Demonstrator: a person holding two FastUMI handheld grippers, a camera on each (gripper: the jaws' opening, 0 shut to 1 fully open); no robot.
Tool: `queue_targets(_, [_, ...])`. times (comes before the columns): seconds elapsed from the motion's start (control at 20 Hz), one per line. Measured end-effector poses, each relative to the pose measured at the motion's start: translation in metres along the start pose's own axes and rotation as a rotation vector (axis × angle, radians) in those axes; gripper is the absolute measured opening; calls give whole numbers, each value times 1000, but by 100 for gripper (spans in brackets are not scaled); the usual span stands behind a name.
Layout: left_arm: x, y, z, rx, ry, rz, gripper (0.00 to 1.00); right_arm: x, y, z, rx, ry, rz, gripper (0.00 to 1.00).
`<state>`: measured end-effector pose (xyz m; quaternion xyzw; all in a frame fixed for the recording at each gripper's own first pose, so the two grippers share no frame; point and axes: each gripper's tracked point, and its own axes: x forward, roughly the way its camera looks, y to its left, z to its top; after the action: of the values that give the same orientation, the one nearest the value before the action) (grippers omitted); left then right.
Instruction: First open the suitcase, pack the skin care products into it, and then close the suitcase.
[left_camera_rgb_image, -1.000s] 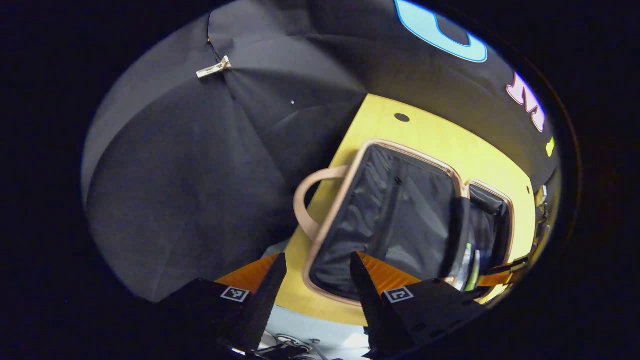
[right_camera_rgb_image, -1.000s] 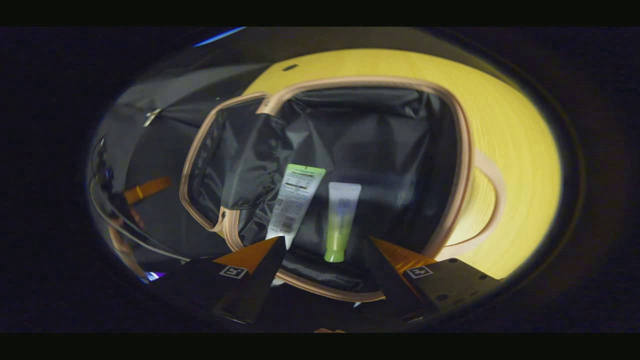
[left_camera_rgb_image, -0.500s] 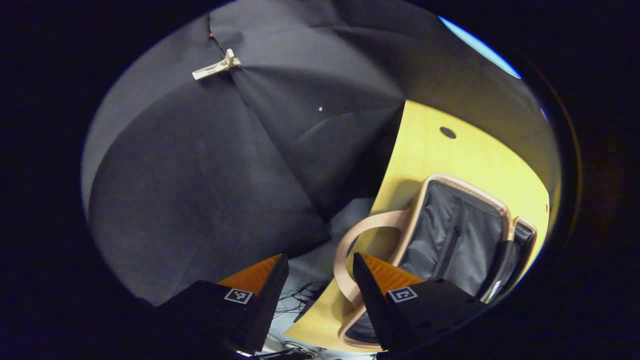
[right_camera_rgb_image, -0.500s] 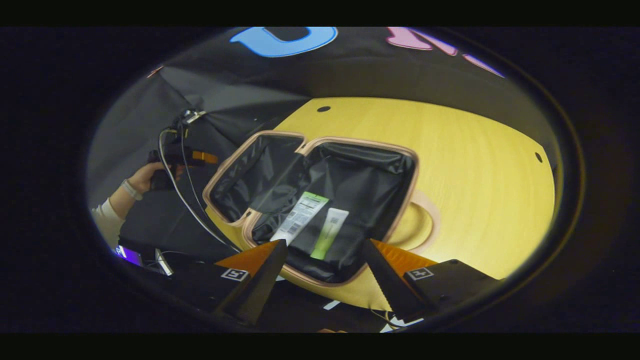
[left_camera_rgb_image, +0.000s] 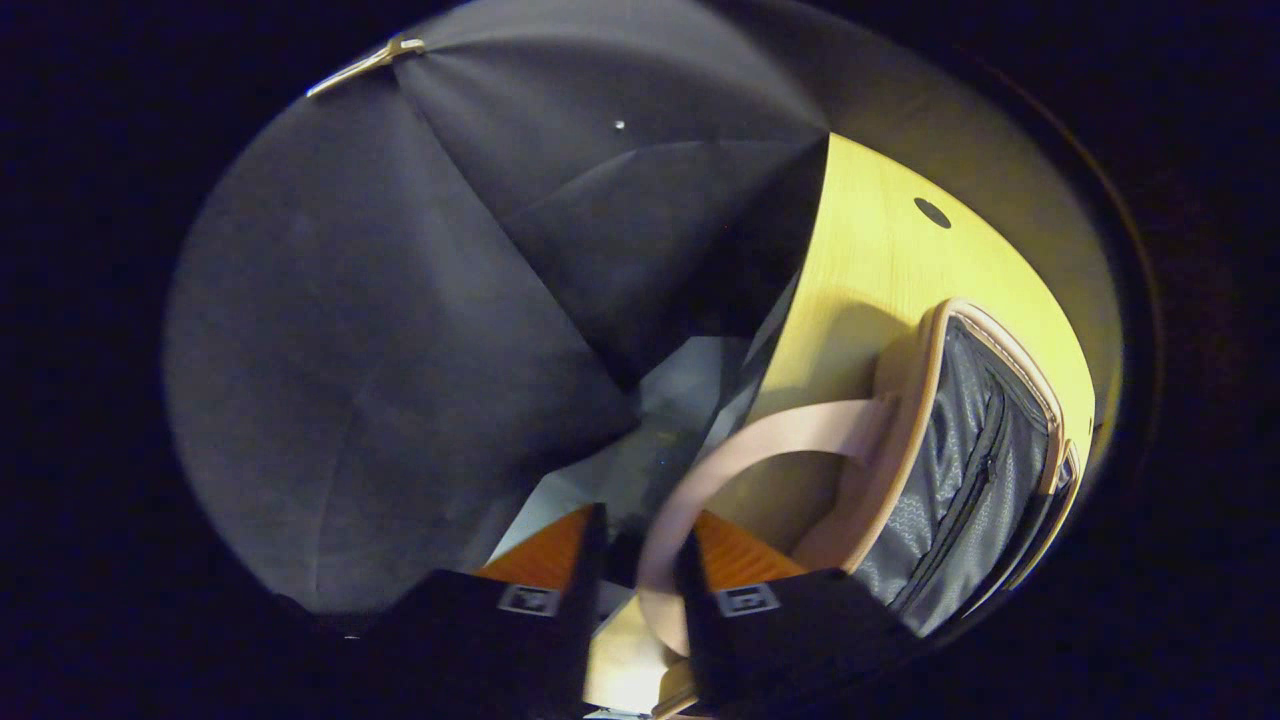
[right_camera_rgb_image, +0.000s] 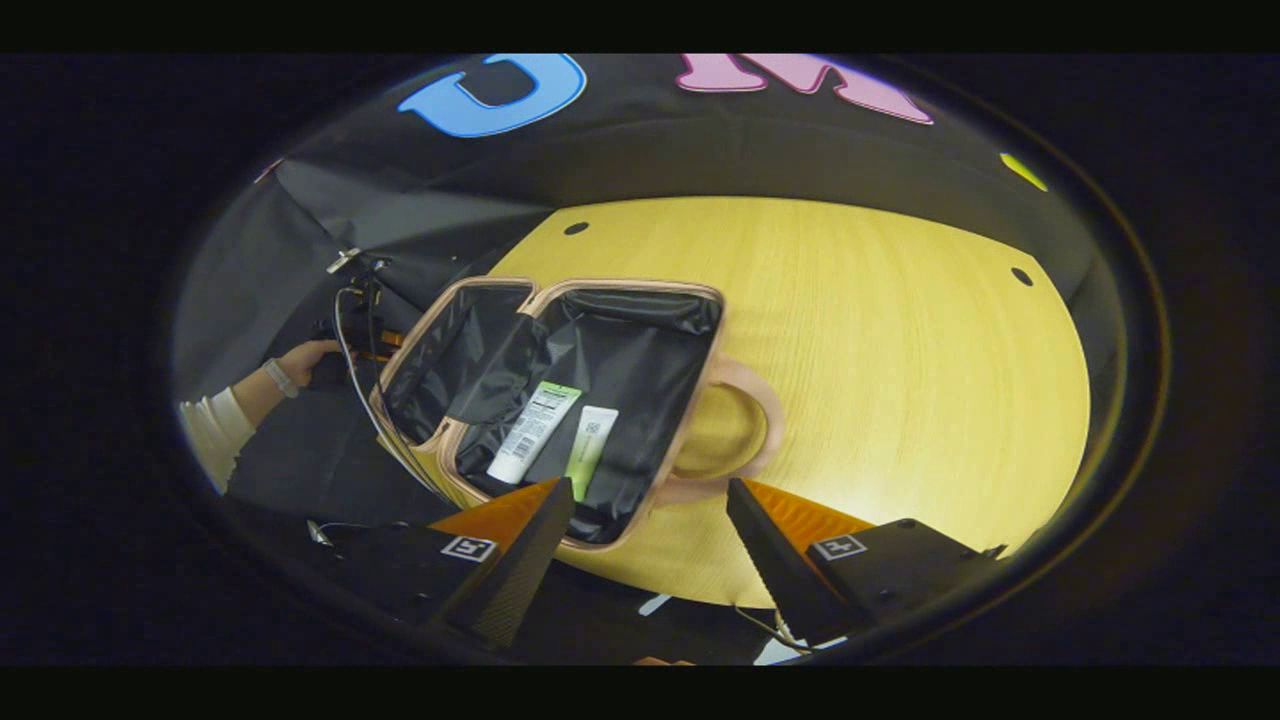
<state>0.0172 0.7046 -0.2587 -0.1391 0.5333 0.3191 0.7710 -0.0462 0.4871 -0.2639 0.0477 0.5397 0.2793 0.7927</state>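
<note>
The suitcase (right_camera_rgb_image: 640, 320), pink-trimmed with black lining, lies open on the yellow table (right_camera_rgb_image: 900, 350). In its right half lie a white tube with a green end (right_camera_rgb_image: 530, 430) and a pale green tube (right_camera_rgb_image: 590, 450). My right gripper (right_camera_rgb_image: 648, 500) hovers open over the table's near edge, short of the right handle (right_camera_rgb_image: 745, 440). My left gripper (left_camera_rgb_image: 640, 525) straddles the left handle (left_camera_rgb_image: 760, 440) off the table's edge. Its fingers are narrowed; the strap lies against the right finger, and a dark gap shows on the left side. The lid's lining (left_camera_rgb_image: 960, 470) is at the right.
A hand (right_camera_rgb_image: 300, 355) and white sleeve (right_camera_rgb_image: 215, 430) hold the left gripper beyond the suitcase's left side, with a cable (right_camera_rgb_image: 360, 400) hanging down. The tabletop has small round holes (right_camera_rgb_image: 1020, 275). Pale floor (left_camera_rgb_image: 690, 390) shows below the table edge.
The left gripper has moved down to the left handle and its fingers have narrowed around the strap. The right gripper has pulled back from the suitcase, which looks smaller.
</note>
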Motion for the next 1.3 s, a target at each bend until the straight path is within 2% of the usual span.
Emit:
queue_targets(0.1, [11, -4, -1, 56, 2, 25, 19, -3, -2, 1, 3, -8, 3, 98])
queue_targets(0.55, [-56, -16, 22, 125, -150, -56, 10, -17, 8, 22, -16, -95, 55, 98])
queue_targets(0.65, [-94, -25, 28, 184, -240, -65, 6, -27, 6, 25, -46, -123, 81, 98])
queue_targets(0.8, [-160, -52, 35, 272, -395, -74, 8, -49, -3, 24, -100, -148, 119, 98])
queue_targets(1.0, [-258, -105, 32, 350, -542, -177, 7, -88, -36, 12, -152, -176, 140, 97])
queue_targets(1.1, [-284, -149, 13, 381, -574, -250, 7, -104, -52, 8, -144, -198, 149, 98])
queue_targets(1.15, [-300, -196, -9, 409, -584, -336, 7, -119, -69, 2, -123, -220, 147, 98])
queue_targets(1.3, [-297, -280, -40, 427, -543, -509, 8, -146, -107, -17, -72, -245, 131, 97])
